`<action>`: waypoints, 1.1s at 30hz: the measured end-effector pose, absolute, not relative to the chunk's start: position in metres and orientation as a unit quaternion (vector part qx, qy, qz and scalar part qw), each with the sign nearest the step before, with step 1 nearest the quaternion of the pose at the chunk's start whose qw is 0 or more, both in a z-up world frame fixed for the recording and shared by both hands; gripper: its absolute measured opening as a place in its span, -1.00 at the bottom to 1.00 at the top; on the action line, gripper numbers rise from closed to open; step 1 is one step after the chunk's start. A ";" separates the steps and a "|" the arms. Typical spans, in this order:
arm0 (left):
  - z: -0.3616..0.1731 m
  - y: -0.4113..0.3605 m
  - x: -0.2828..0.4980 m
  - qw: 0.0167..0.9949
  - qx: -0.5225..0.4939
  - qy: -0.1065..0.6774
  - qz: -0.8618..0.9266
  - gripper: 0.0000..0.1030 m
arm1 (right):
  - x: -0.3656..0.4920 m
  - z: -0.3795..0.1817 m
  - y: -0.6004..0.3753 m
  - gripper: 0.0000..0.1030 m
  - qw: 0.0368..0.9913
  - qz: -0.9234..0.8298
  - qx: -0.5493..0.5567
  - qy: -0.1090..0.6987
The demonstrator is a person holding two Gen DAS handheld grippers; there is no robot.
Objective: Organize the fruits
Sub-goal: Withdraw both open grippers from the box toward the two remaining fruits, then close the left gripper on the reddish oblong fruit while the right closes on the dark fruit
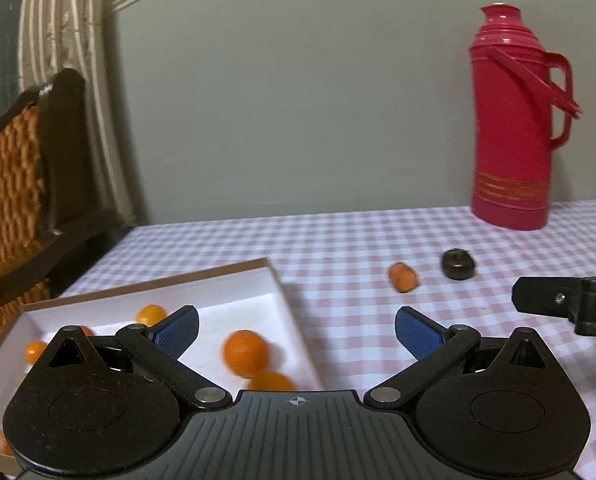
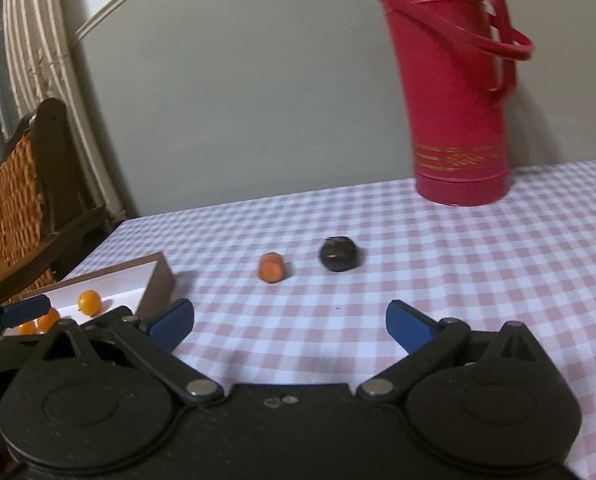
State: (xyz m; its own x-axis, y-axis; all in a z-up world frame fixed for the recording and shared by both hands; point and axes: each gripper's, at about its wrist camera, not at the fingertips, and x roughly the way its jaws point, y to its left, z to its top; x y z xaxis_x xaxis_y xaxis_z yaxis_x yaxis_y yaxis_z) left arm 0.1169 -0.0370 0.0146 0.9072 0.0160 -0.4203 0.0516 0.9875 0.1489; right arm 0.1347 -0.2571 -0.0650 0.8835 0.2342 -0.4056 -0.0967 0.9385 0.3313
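Orange fruits in box [image 1: 286,300]: five | both grippers' fingers [image 1: 177,330] wide apart, empty

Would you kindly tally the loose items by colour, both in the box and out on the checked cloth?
Orange: 7, namely 6 visible round fruits in the white box, some partly hidden, and 1 carrot-like piece on the tablecloth.
Dark, near black: 1 round item on the cloth.
Red: 1 flask at the back.
Total: 9.
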 end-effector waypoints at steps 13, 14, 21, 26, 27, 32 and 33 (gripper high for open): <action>0.005 -0.081 0.132 0.969 0.071 0.231 -0.052 1.00 | 0.141 -0.077 -0.294 0.88 0.958 0.035 0.163 0.232; 0.004 -0.083 0.134 0.969 0.071 0.232 -0.053 1.00 | 0.142 -0.078 -0.296 0.88 0.958 0.031 0.164 0.232; -0.004 -0.093 0.155 0.965 0.069 0.248 -0.045 1.00 | 0.153 -0.083 -0.303 0.87 0.960 0.018 0.157 0.233; -0.010 -0.096 0.169 0.964 0.058 0.257 -0.038 0.94 | 0.167 -0.085 -0.303 0.75 0.959 0.023 0.155 0.234; -0.011 -0.096 0.173 0.963 0.057 0.261 -0.041 0.81 | 0.170 -0.086 -0.303 0.73 0.959 0.025 0.156 0.236; -0.017 -0.095 0.186 0.957 0.044 0.282 -0.047 0.62 | 0.188 -0.090 -0.300 0.54 0.957 0.035 0.154 0.242; -0.018 -0.094 0.189 0.956 0.038 0.287 -0.049 0.61 | 0.192 -0.091 -0.300 0.52 0.956 0.038 0.157 0.243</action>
